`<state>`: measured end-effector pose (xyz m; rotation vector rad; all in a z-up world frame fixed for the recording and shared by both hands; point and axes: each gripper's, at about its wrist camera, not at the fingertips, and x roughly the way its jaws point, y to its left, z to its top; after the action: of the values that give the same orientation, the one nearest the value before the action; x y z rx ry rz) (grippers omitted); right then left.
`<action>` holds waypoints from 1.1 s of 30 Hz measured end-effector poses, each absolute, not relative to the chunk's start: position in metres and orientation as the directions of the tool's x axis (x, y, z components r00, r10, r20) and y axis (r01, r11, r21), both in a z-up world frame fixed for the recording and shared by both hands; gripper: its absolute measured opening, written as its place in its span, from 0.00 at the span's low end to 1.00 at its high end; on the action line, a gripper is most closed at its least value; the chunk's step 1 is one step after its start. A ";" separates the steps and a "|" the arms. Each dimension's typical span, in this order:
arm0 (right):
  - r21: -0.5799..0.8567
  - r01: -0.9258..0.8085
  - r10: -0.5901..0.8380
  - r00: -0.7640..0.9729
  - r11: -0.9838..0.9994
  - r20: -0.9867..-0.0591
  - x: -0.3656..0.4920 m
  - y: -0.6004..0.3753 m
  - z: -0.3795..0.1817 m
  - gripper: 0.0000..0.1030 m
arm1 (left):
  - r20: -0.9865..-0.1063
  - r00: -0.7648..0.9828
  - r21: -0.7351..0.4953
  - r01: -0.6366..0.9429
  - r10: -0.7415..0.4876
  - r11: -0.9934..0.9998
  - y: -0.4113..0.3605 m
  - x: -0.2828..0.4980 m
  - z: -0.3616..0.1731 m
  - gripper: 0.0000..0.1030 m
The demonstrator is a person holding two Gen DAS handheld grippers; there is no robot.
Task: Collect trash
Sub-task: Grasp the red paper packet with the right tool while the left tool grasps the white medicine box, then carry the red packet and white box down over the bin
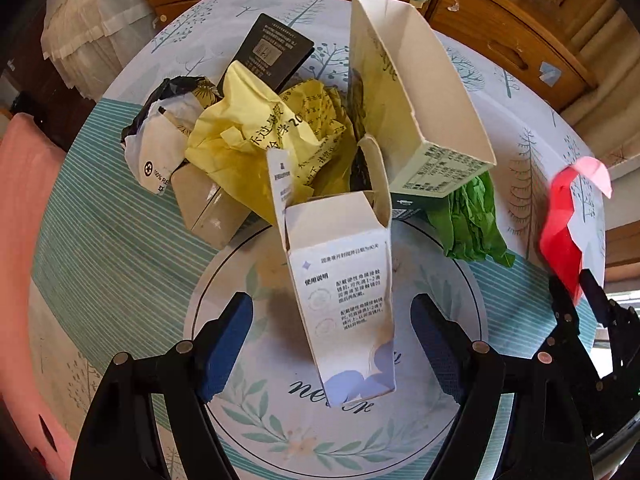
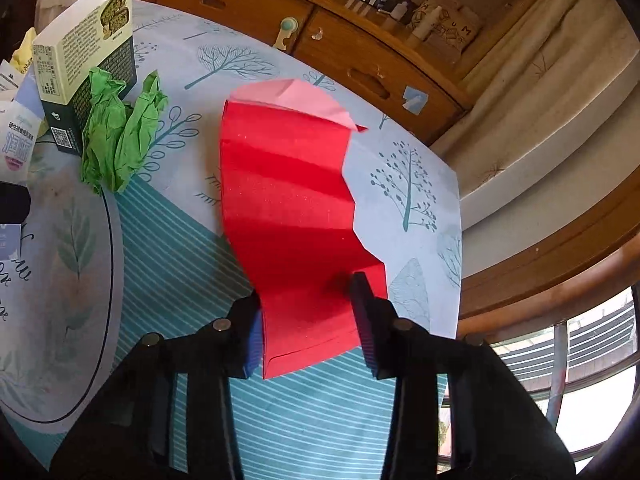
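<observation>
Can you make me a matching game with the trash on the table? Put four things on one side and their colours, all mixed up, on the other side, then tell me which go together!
Things:
1. crumpled tissue paper
2. folded paper between the right gripper's fingers
3. crumpled wrapper with printed writing
4. flat card at the back of the pile

Colours:
A. black
B. yellow
C. red
D. green

Pairs: 1-D, 2-C, 3-B, 4-A
</observation>
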<state>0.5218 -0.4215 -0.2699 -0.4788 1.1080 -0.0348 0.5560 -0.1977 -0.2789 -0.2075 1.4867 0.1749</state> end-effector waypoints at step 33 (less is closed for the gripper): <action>0.292 0.035 0.260 0.365 0.956 -0.894 0.370 -0.405 -0.135 0.02 | -0.983 0.111 -0.146 0.007 -0.146 0.989 -0.157 0.399 -0.174 0.35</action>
<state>0.3701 -0.4051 -0.1347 0.2812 1.1925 0.1475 0.3993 -0.1572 -0.1739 -0.1151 1.4558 -0.1125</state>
